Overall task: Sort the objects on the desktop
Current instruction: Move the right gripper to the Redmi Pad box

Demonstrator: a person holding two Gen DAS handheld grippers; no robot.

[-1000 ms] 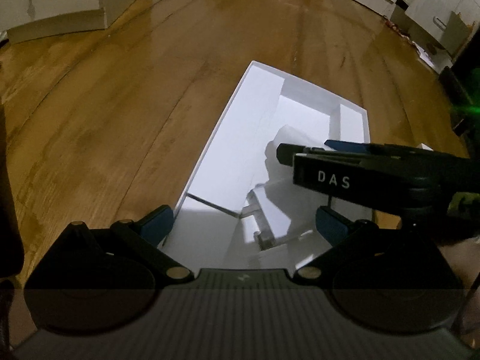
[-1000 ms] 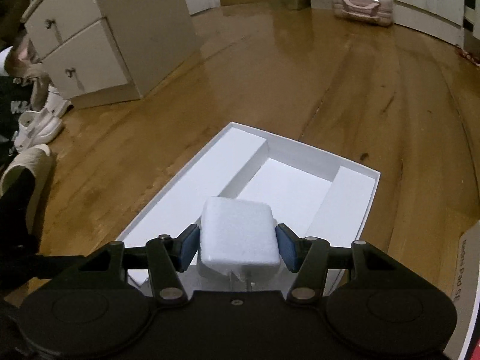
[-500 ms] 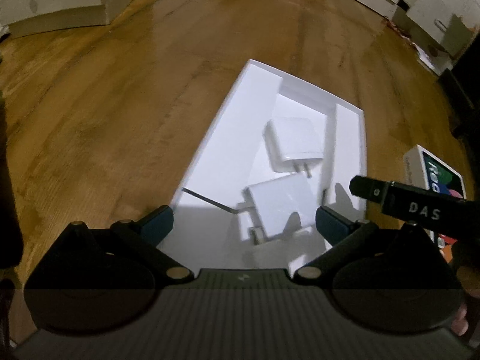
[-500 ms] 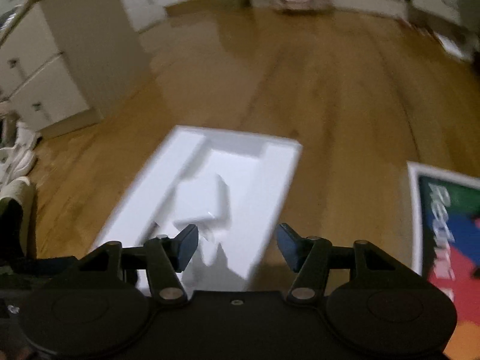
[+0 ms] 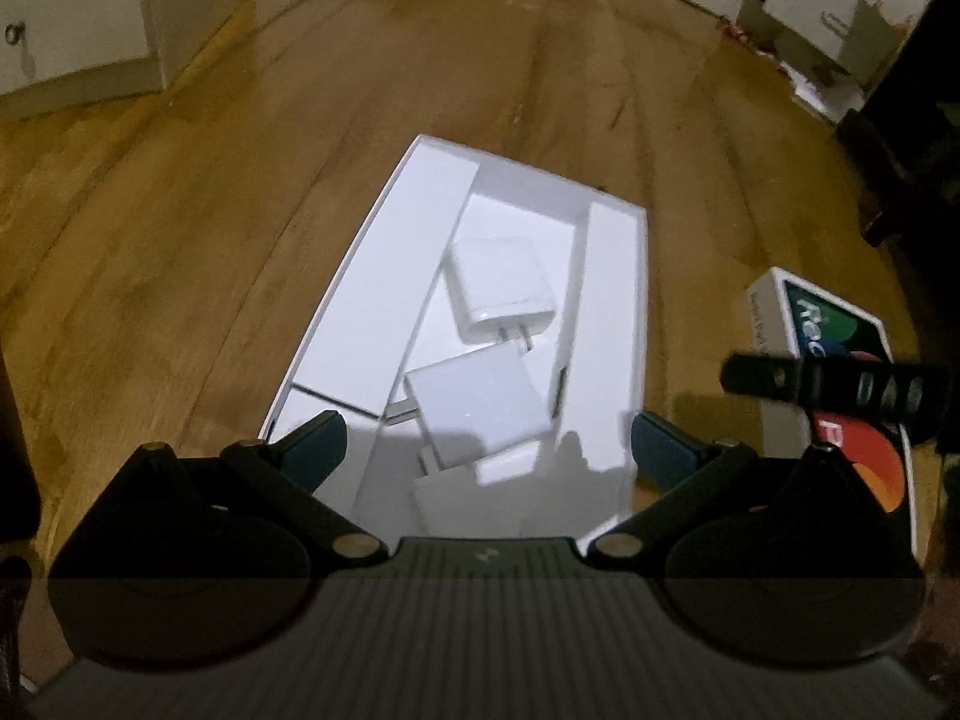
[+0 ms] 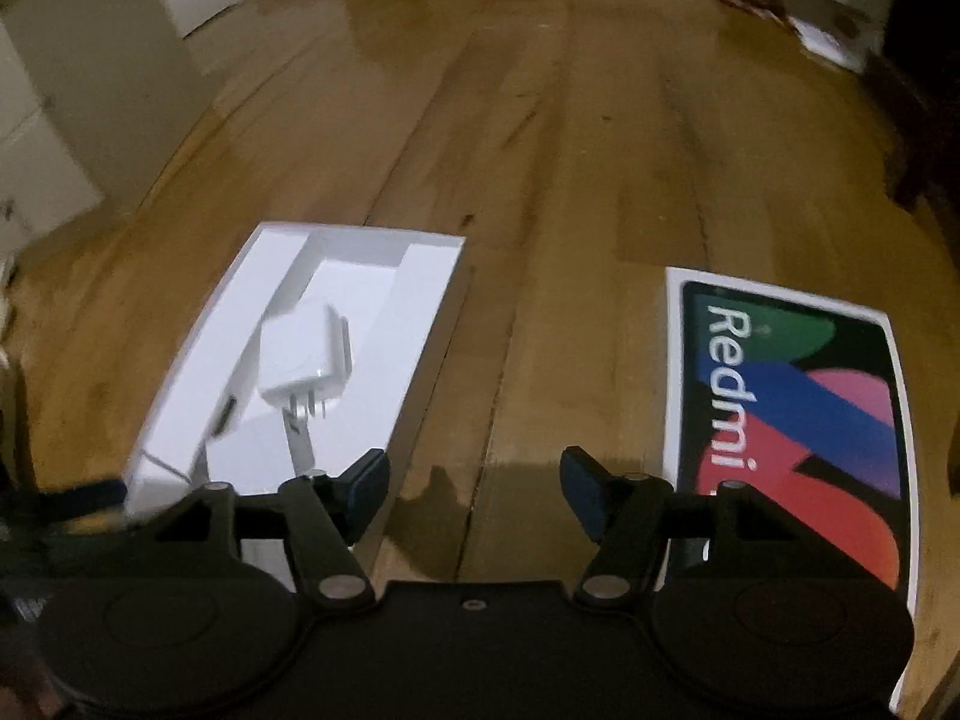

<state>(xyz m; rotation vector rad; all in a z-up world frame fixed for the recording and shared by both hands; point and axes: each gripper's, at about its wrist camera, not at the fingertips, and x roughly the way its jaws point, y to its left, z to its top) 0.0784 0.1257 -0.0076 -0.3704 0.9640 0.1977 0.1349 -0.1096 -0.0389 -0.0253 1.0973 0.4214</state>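
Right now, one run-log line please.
left tongs open | right tongs open | two white square chargers in white cardboard tray

floor gap open | flanks: white tray, Redmi box

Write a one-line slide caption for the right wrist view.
Open right claw above the wooden floor, between the white tray holding a white charger and the Redmi box.

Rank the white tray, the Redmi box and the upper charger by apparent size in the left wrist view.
1. white tray
2. Redmi box, though partly cut off and hidden by the right gripper
3. upper charger
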